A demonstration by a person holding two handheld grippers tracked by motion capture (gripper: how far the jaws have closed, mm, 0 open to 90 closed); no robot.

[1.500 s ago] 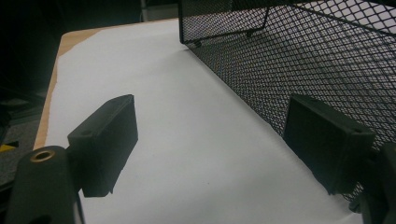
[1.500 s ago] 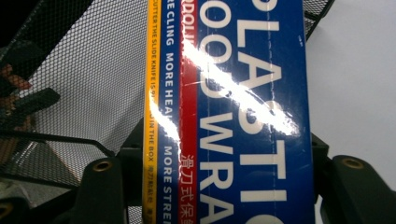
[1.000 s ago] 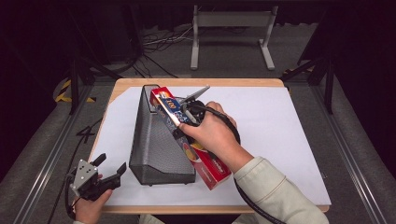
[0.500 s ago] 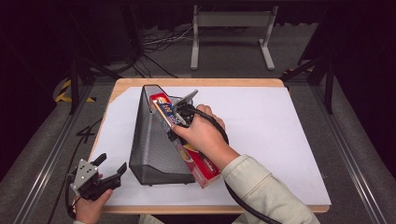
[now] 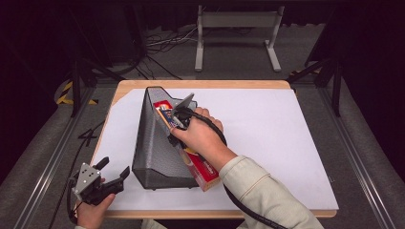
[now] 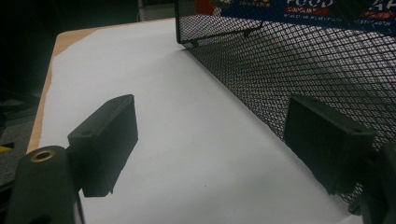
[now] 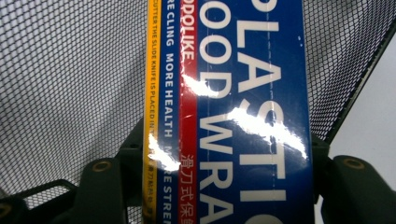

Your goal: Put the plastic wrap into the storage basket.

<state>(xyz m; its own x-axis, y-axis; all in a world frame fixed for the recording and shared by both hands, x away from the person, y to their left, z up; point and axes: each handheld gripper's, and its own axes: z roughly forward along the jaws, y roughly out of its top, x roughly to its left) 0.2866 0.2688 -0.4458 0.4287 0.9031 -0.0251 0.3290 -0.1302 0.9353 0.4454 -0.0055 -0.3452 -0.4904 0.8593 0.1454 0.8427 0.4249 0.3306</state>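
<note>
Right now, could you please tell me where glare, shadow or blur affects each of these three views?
Right gripper view: white glare streaks cross the glossy plastic wrap box, and the print is slightly soft. Left gripper view: dim, with the near fingers dark and blurred; the mesh holder casts a shadow on the white sheet. High view: evenly lit table, dark surroundings.

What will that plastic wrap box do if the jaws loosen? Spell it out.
The plastic wrap box looks glossy, so it would probably slide. Long and stiff, it likely keeps its shape. Leaning in the mesh holder, it may drop further inside when the right gripper lets go.
</note>
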